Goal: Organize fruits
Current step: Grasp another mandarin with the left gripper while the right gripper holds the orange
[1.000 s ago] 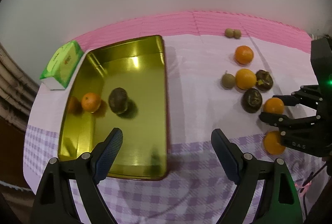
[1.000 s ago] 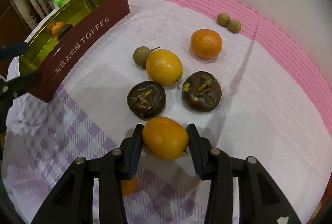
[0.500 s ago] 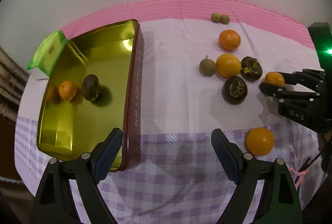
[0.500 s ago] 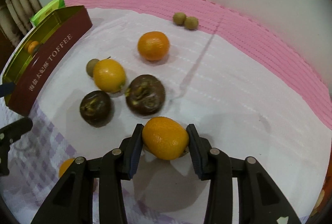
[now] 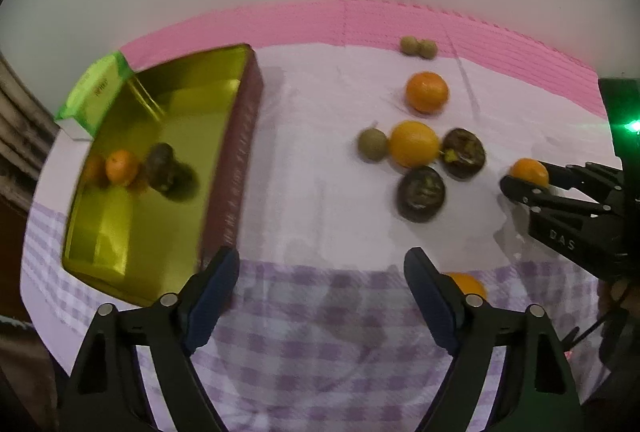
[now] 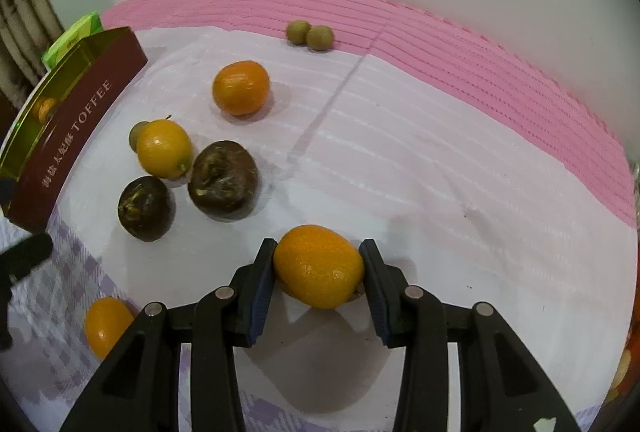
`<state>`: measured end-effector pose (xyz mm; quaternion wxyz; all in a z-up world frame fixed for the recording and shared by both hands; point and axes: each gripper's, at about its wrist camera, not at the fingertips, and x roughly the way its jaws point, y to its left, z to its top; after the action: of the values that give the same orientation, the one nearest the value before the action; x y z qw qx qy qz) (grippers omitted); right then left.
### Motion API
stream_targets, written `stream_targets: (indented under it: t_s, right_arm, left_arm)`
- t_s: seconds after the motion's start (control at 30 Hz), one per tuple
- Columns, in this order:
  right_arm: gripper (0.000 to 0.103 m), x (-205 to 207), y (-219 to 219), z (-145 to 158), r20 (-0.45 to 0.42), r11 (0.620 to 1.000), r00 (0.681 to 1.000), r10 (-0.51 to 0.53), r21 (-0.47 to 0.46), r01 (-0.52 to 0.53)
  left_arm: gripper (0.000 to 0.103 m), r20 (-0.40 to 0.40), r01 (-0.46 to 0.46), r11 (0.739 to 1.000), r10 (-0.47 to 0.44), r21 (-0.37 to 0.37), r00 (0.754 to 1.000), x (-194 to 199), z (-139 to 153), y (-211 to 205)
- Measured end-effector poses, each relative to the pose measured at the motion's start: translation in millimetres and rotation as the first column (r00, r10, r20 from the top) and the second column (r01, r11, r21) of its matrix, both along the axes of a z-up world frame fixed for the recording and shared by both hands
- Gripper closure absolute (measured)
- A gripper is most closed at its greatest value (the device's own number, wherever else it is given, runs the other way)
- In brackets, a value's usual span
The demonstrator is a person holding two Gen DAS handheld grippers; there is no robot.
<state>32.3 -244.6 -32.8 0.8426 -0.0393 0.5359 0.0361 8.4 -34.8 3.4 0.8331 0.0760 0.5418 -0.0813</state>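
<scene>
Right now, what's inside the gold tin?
Inside the gold tin sit one small orange and one dark brown fruit. Its near corner is hidden behind the left gripper.

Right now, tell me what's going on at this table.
A person is sorting fruit with two hand-held grippers. The right gripper is shut on an orange, clear of the cloth. The left gripper is open, nothing between its fingers, its jaws having just closed a little. The gold tin already holds one orange fruit and one dark fruit. Three more oranges, two dark fruits and three small green-brown ones lie loose on the tablecloth.
</scene>
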Motion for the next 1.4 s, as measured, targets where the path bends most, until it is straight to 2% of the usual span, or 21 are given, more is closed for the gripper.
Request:
stream_targets:
  t_s: [0.23,0.37,0.47,0.63,0.83,1.0,1.07,1.33,1.4]
  right_arm:
    - [0.064,-5.5,-4.8,-0.2,0.002,1.000,1.000,0.005,0.013,-0.006]
    - [0.064,-8.1,-5.7,0.2,0.010,1.000,1.000,0.011,0.018,-0.011]
    - [0.064,-9.0,-6.5,0.4,0.013,1.000,1.000,0.015,0.024,-0.016]
    - [0.064,-9.6,-7.3,0.9,0.015,0.999,1.000,0.024,0.028,-0.025]
    - [0.064,-8.9,-8.0,1.0,0.016,0.999,0.999,0.030,0.031,-0.031]
    - [0.064,-7.9,-7.3,0.7,0.017,0.999,0.999,0.028,0.030,-0.029]
    - [0.064,-8.2,-7.2,0.8,0.016,0.999,0.999,0.028,0.028,-0.028]
    - [0.064,-7.1,-4.5,0.6,0.017,1.000,1.000,0.021,0.020,-0.021]
    - [0.064,-6.6,-4.7,0.4,0.015,1.000,1.000,0.020,0.021,-0.020]
  left_arm:
    - [0.028,-0.045,0.011,1.000,-0.012,-0.024,0.999,-6.1,-4.6,-27.2]
    - [0.036,-0.070,0.011,0.999,-0.014,-0.043,0.997,-7.8,-9.9,-38.9]
    - [0.038,-0.054,0.008,0.999,-0.010,-0.043,0.998,-8.9,-12.9,-44.6]
    - [0.040,-0.072,0.014,0.998,-0.019,-0.064,0.997,-8.9,-21.1,-49.6]
    - [0.057,-0.105,0.029,0.995,-0.039,-0.098,0.994,-7.0,-31.8,-49.2]
    - [0.058,-0.107,0.039,0.994,-0.050,-0.103,0.993,-9.0,-35.7,-47.2]
    - [0.067,-0.092,0.046,0.995,-0.055,-0.093,0.994,-10.6,-35.7,-47.4]
    - [0.094,-0.072,0.060,0.993,-0.067,-0.098,0.995,-13.7,-32.3,-38.2]
    - [0.094,-0.074,0.052,0.994,-0.059,-0.098,0.995,-12.1,-32.6,-33.7]
